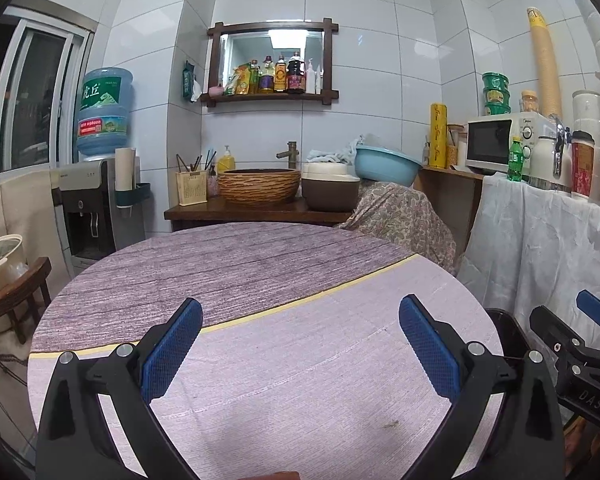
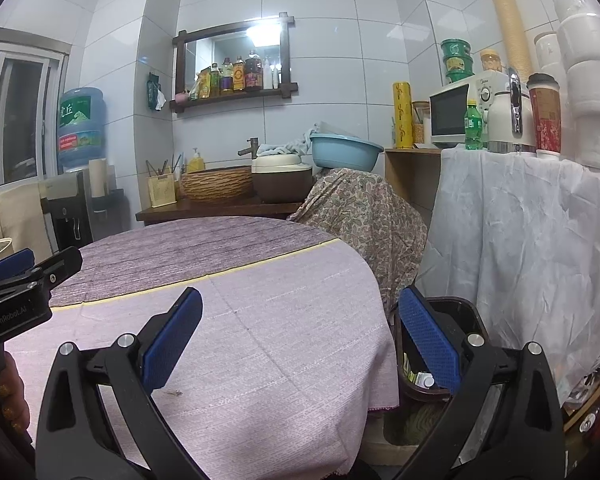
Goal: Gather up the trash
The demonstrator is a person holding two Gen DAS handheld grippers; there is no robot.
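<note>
The trash you can see lies already inside the dark bin (image 2: 466,312) at the lower right of the right wrist view: a small carton (image 2: 420,380) with a white cap, partly hidden behind the gripper finger. It looks light and easy to crush, so hold it softly across the flat sides. Its direction and long axis I cannot tell. The round table (image 1: 300,380) shows no trash, only a small brown stain (image 1: 388,426). Your left gripper (image 1: 300,344) is wide apart and holds nothing. Your right gripper (image 2: 300,332) is the same, empty, one finger over the bin.
</note>
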